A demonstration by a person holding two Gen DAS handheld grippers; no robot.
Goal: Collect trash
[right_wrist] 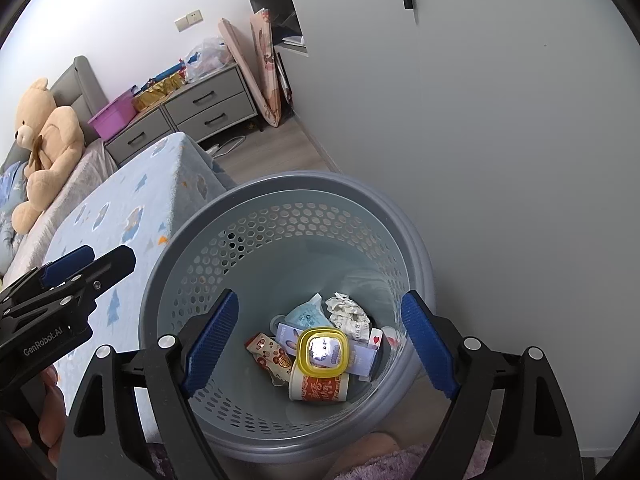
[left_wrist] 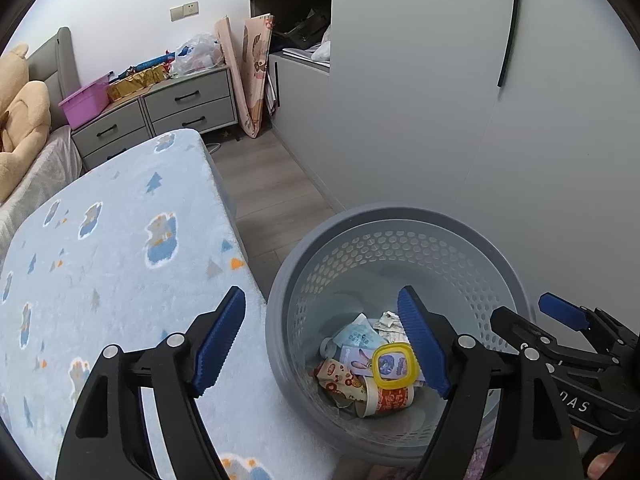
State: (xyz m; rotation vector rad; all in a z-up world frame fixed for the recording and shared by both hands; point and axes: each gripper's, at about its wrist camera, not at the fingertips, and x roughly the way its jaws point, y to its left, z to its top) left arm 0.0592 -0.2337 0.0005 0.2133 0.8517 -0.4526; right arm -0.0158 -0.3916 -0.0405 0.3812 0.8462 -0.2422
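With both grippers spread wide and empty, the trash lies straight below the right gripper (right_wrist: 320, 344), down in the bin (right_wrist: 416, 248); the left gripper (left_wrist: 324, 344) hangs off over the bed edge (left_wrist: 120, 240), farther out. One bin, roughly six pieces inside: yellow-rimmed lid (right_wrist: 323, 350), paper cup (right_wrist: 320, 388), crumpled paper (right_wrist: 348, 314), wrappers. No loose trash shows outside the bin.

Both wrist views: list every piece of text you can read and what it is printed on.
"GenRobot.AI": on the left gripper's black body, in the right wrist view.
"nAS": partial lettering on the right gripper's body, in the left wrist view; the rest is cut off.
Red cup in the bin: large Chinese characters, too distorted to read.
Wrappers and yellow-rimmed lid: print too small.
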